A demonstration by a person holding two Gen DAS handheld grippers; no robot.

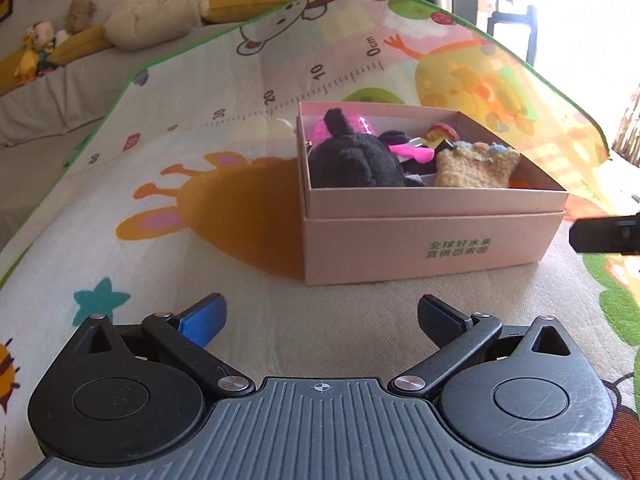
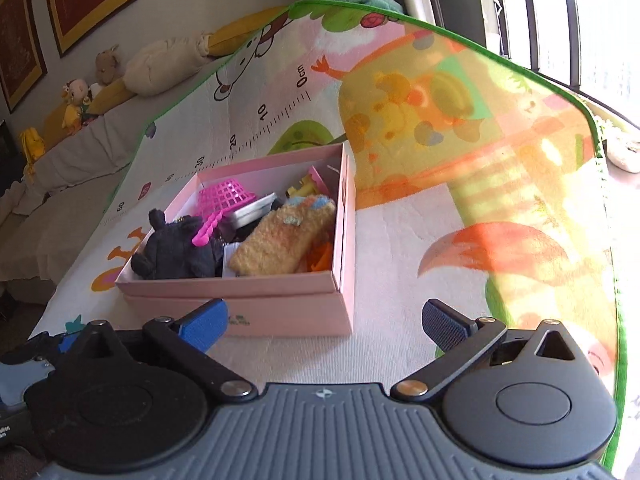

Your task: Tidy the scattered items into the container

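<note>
Both the left gripper [image 1: 322,316] and right gripper [image 2: 324,322] stood wide apart and empty. Just beyond, the pink box [image 2: 256,304] on the play mat [image 1: 248,160] held the black plush [image 2: 176,252], yellow sock [image 2: 280,240] and pink basket [image 2: 226,196]; nothing loose showed, so tidying looked finished.
</note>
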